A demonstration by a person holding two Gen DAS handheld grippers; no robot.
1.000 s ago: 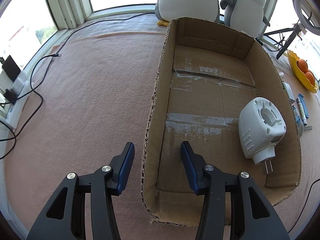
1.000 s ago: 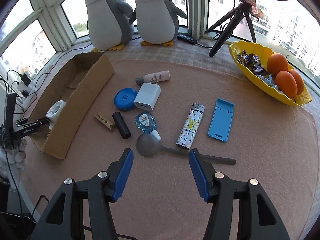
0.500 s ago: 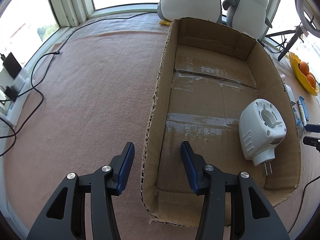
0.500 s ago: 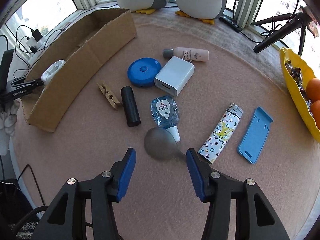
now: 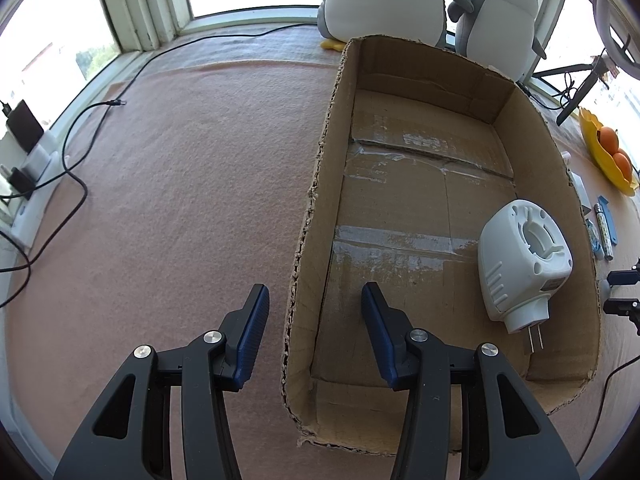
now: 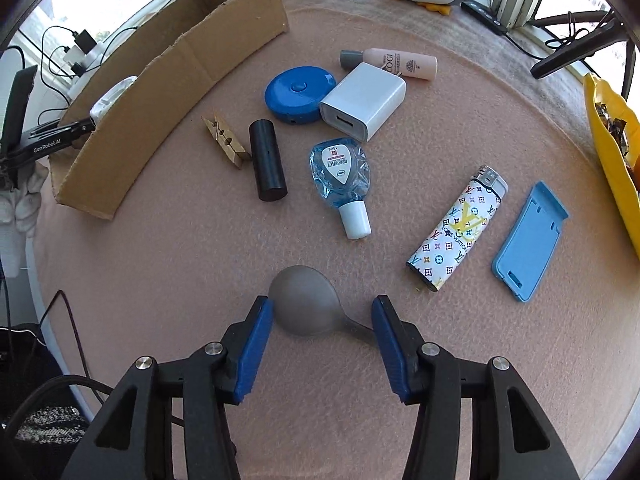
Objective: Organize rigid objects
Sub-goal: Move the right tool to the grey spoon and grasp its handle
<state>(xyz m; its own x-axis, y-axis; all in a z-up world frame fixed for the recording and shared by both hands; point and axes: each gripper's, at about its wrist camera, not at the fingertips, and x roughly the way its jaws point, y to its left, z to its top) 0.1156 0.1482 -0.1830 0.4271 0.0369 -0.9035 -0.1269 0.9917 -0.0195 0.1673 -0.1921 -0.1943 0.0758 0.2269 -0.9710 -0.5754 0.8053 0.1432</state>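
Observation:
In the right wrist view, a grey spoon (image 6: pixel 306 306) lies on the pink mat, its bowl between the blue pads of my right gripper (image 6: pixel 320 316). The jaws stand apart and do not press on it, and the handle runs under the right finger. Beyond it lie a small sanitiser bottle (image 6: pixel 340 172), a black cylinder (image 6: pixel 267 160), a clothespin (image 6: pixel 224 142), a blue tape measure (image 6: pixel 298 94), a white charger (image 6: pixel 364 100) and a patterned lighter (image 6: pixel 458 228). My left gripper (image 5: pixel 314 300) straddles the left wall of the cardboard box (image 5: pixel 320 184), open and not touching it. A white plug-in device (image 5: pixel 524 264) lies inside.
A light blue phone stand (image 6: pixel 530 240) and a pink tube (image 6: pixel 394 63) lie on the mat. A yellow fruit bowl (image 6: pixel 612 152) stands at the right edge. Two plush penguins (image 5: pixel 500 16) sit behind the box. Cables and chargers (image 5: pixel 24 152) run along the windowsill at the left.
My right gripper has come down and tipped steeper over the spoon, whose bowl now sits between the fingers. Its fingertips have entered the left wrist view. The left gripper has not moved.

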